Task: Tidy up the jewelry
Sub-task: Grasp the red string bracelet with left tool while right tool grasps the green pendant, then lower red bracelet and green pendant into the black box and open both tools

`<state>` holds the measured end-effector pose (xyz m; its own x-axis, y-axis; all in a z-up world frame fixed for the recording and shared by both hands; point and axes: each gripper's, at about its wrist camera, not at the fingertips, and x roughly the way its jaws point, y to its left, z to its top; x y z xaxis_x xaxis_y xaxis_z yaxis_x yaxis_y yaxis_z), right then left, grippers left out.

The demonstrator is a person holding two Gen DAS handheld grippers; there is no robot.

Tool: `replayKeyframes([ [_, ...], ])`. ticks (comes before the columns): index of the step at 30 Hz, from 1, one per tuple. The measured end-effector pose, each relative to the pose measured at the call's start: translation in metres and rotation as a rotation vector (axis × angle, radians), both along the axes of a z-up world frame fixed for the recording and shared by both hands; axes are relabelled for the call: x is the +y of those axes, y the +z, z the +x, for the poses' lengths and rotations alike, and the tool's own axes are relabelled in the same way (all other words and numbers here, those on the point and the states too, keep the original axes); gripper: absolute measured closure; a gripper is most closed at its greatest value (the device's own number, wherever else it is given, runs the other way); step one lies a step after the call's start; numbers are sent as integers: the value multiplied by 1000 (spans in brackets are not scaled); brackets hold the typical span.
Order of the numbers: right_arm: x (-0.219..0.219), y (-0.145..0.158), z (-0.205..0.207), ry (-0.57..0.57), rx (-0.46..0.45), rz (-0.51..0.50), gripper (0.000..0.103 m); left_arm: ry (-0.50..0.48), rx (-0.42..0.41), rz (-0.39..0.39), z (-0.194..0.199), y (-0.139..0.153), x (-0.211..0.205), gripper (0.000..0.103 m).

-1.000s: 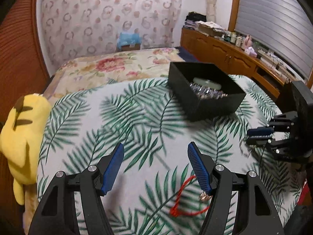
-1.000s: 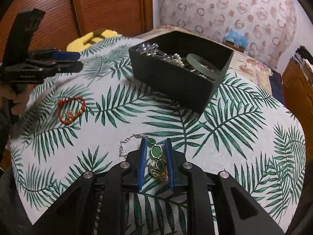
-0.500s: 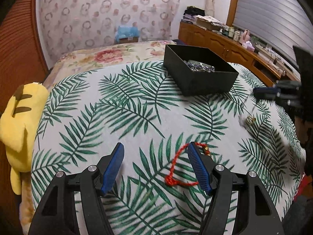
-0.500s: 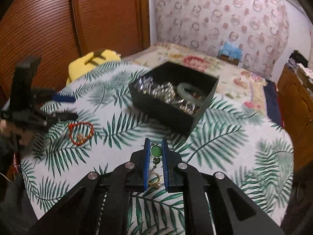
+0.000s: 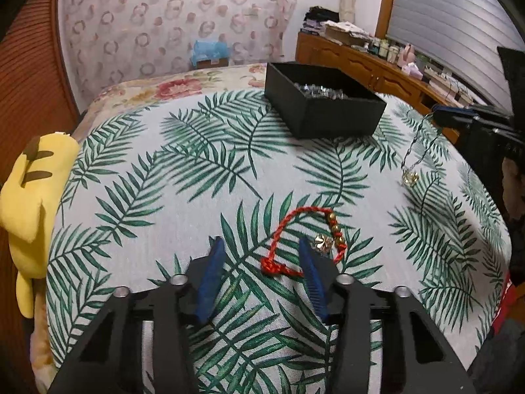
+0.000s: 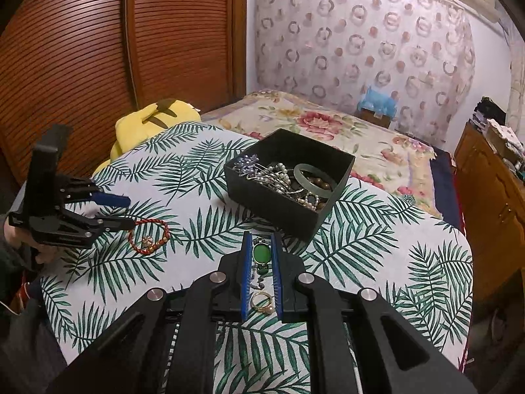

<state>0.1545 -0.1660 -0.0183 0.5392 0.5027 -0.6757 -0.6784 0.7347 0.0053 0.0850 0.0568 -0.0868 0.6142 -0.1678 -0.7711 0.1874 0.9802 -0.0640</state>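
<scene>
Gripping a green pendant necklace (image 6: pixel 261 253), the right claw (image 6: pixel 261 252) hangs near the black jewelry box (image 6: pixel 288 177); the left claw (image 5: pixel 259 256) gapes wide around the red bracelet (image 5: pixel 305 243).

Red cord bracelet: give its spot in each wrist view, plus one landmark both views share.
Left wrist view: red cord bracelet lies low centre, just ahead of the open left gripper.
Right wrist view: red cord bracelet lies at left, by the left gripper.
Shared landmark: black jewelry box.

The black box (image 6: pixel 288 180) sits in the middle of the leafy cloth (image 5: pixel 183 180); bare cloth lies on its left; the yellow plush toy (image 5: pixel 29 193) blocks that edge.
</scene>
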Motion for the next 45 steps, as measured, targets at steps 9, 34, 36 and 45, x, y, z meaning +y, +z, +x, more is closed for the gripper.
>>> replayKeyframes([
  [9, -2, -1, 1, -7, 12, 9, 90, -23, -2, 42, -2, -8, -8, 96],
  [34, 3, 44, 49, 2, 0, 71, 90, -97, -205, 4, 51, 106, -53, 96],
  [36, 6, 44, 55, 4, -7, 67, 90, -107, -218, 9, 59, 113, -57, 96],
  [45, 20, 45, 87, -16, -31, 78, 90, -110, -275, -1, 96, 134, -60, 96],
])
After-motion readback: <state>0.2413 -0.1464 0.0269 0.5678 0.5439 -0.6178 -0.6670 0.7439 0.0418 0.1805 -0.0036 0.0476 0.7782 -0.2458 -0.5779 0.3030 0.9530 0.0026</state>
